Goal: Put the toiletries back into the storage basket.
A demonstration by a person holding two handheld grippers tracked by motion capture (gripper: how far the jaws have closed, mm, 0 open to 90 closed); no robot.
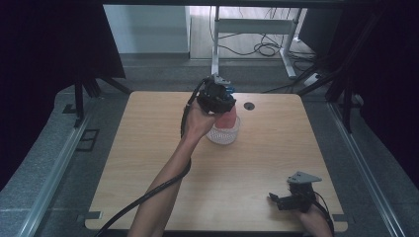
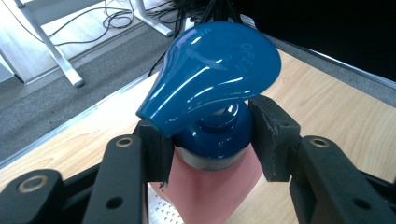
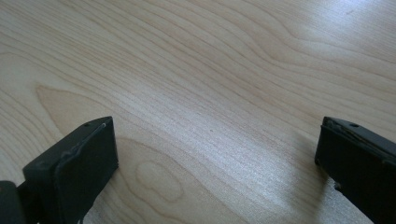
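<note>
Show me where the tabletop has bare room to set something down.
Bare wood lies left of the white basket and across the middle toward the right gripper. Crowded only at the basket, where the left gripper flanks the pink bottle.

- A light wooden table (image 1: 148, 163) with a pale grain fills the middle of the high view; a small dark round grommet hole (image 1: 249, 106) sits near its far edge, toward 12 o'clock
- Grey carpeted floor (image 1: 44, 163) surrounds the table, with metal rails (image 1: 54, 170) running along it at 9 and 3 o'clock
- Black curtains (image 1: 49, 39) hang at 10 and 2 o'clock
- At 12 o'clock a white desk frame (image 1: 257, 29) stands on a lighter floor, with loose black cables (image 1: 267, 48) beneath it
- A white wall panel (image 1: 148, 27) stands at 11 o'clock, brightly lit
</note>
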